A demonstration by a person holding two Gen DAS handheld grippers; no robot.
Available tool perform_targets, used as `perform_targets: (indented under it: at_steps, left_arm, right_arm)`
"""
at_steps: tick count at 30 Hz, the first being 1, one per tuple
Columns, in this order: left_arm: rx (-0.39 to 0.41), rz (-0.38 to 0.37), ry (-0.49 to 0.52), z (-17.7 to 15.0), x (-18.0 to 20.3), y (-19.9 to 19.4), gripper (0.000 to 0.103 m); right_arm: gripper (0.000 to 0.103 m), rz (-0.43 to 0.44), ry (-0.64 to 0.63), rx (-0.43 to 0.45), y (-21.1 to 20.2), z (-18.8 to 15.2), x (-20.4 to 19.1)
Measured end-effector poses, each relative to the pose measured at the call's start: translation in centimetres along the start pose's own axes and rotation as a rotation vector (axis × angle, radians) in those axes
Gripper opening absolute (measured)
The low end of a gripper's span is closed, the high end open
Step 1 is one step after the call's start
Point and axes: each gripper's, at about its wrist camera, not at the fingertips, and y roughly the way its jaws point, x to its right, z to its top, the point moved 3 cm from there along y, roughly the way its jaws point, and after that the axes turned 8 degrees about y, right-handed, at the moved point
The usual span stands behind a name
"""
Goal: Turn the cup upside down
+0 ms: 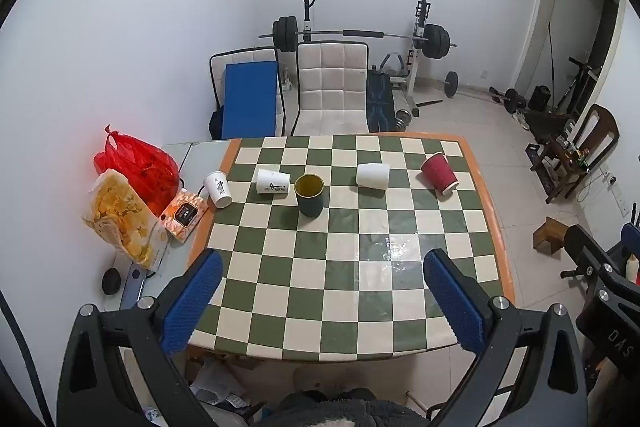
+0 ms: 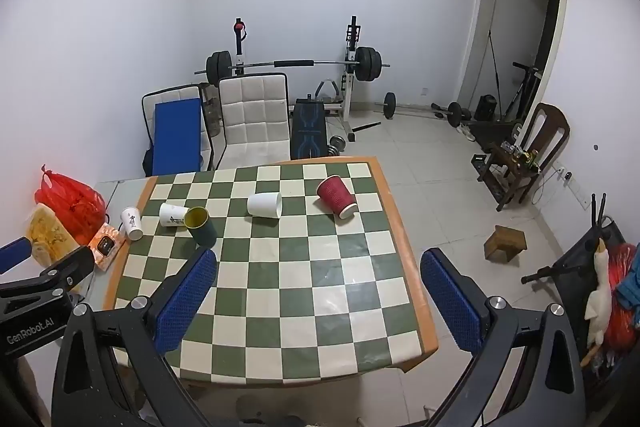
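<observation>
So both grippers hang back over the near edge of the checkered table (image 1: 484, 211), left gripper (image 1: 322, 301) & right gripper (image 2: 318, 297) w/ fingers spread wide, holding nothing, prob. to keep a full view before picking. The green cup (image 1: 310, 194) stands upright, mouth up, mid-left at the far side, the likely target; the red cup (image 1: 439, 173), white cup (image 1: 373, 176) and printed cup (image 1: 273, 181) lie on their sides.

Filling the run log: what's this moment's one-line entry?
left tongs open | right tongs open | green cup upright, untouched
</observation>
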Motion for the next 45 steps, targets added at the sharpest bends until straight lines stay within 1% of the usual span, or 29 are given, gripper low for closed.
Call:
perform_targets:
  at_steps: [3, 4, 7, 13, 14, 45]
  left_arm:
    - [0.009, 0.002, 0.003, 0.0, 0.0, -0.3, 0.103]
    - [-0.005, 0.001, -0.001, 0.0, 0.0, 0.0, 0.103]
    - [-0.001, -0.001, -0.004, -0.1, 0.0, 0.1, 0.103]
    - [0.003, -0.005, -0.004, -1.2, 0.8, 0.4, 0.103]
    - [0.001, -0.003, -0.005, -0.3, 1.0, -0.1, 0.103]
    - [0.010, -0.006, 0.003, 0.5, 1.5, -0.6, 0.103]
  right_arm:
    - [0.103, 0.001, -0.001, 0.006, 0.0, 0.0, 0.0]
    - [0.103, 0.001, -0.002, 0.008, 0.0, 0.0, 0.0]
    - [0.103, 0.003, 0.000, 0.007, 0.3, 0.0, 0.2]
    - [0.103, -0.007, -0.002, 0.014, -0.1, 0.1, 0.2]
    - [0.103, -0.008, -0.002, 0.014, -0.1, 0.1, 0.2]
    - [0.103, -0.002, -0.002, 0.023, -0.4, 0.2, 0.3]
